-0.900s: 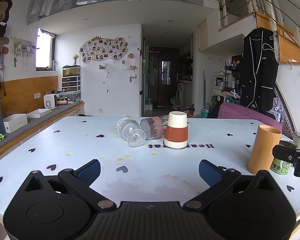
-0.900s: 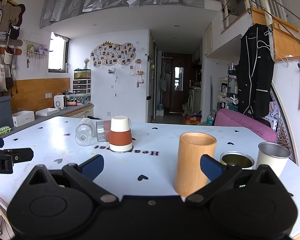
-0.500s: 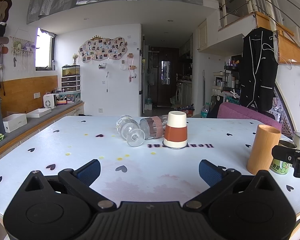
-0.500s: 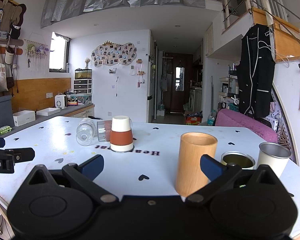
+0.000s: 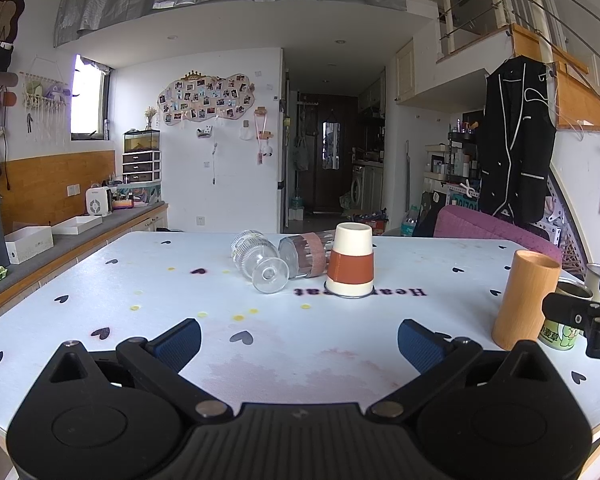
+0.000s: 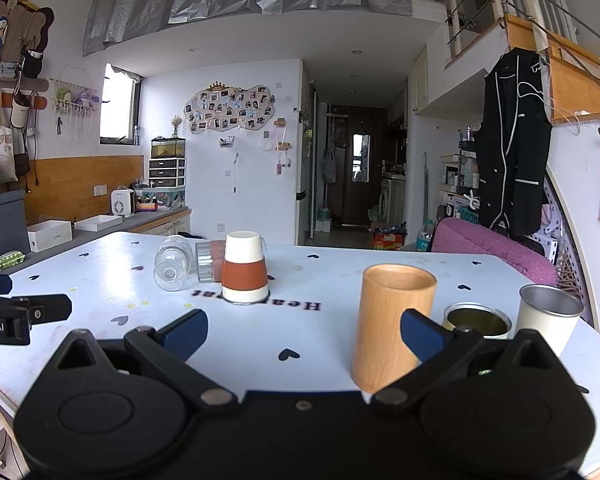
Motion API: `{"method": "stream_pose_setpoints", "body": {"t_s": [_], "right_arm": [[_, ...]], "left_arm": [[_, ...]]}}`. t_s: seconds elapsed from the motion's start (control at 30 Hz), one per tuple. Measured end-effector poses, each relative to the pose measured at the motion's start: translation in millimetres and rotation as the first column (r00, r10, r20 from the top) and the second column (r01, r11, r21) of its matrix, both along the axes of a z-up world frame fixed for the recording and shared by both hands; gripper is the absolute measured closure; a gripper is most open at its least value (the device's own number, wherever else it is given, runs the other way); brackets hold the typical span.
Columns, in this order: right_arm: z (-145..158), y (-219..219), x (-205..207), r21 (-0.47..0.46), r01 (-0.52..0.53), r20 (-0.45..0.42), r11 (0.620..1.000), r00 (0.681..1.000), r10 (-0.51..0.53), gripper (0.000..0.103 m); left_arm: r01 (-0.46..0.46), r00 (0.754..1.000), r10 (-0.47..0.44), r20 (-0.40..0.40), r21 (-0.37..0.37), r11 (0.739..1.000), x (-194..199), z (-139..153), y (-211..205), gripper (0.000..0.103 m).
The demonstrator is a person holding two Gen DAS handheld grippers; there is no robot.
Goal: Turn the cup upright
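A white paper cup with a brown sleeve (image 5: 351,261) stands upside down mid-table; it also shows in the right wrist view (image 6: 244,268). Left of it a clear ribbed glass (image 5: 257,263) and a glass with a brown band (image 5: 302,255) lie on their sides, touching. My left gripper (image 5: 299,342) is open and empty, well short of the cups. My right gripper (image 6: 304,330) is open and empty; the wooden cup (image 6: 393,325) stands upright just ahead of its right finger.
White table (image 5: 140,280) with heart marks. At the right stand the wooden cup (image 5: 524,300), a green tin (image 6: 476,320) and a steel cup (image 6: 548,322), all upright. A purple sofa (image 6: 492,248) is beyond the table; a counter with boxes runs along the left.
Both grippers have drifted very slightly; the view has barely shifted. Nothing on the table has moved.
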State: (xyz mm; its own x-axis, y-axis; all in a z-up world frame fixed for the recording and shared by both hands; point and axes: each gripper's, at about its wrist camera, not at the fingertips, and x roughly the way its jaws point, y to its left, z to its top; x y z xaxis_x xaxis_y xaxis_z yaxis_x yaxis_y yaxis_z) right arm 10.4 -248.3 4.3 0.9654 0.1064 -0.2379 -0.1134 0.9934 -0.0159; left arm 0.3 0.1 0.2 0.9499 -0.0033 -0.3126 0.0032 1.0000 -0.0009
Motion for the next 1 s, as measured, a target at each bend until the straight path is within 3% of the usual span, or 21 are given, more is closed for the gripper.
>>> {"method": "stream_pose_setpoints", "body": {"t_s": [0.47, 0.57, 0.73, 1.0], "right_arm": [[0, 1, 0, 0.002, 0.001, 0.001, 1.000, 1.000, -0.001, 0.000], [-1, 3, -1, 0.005, -0.002, 0.004, 1.000, 1.000, 0.002, 0.000], [-4, 4, -8, 0.001, -0.024, 0.008, 1.000, 1.000, 0.024, 0.000], [-9, -2, -12, 0.010, -0.025, 0.006, 1.000, 1.000, 0.025, 0.000]], "left_arm": [[0.003, 1.000, -0.003, -0.002, -0.003, 1.000, 4, -2, -4, 0.000], [0.008, 1.000, -0.009, -0.014, -0.035, 0.999, 10, -1, -14, 0.000], [0.012, 1.000, -0.012, -0.010, -0.048, 0.999, 33, 6, -12, 0.000], [0.095, 0.994, -0.099, -0.043, -0.087, 0.992, 102, 23, -24, 0.000]]}}
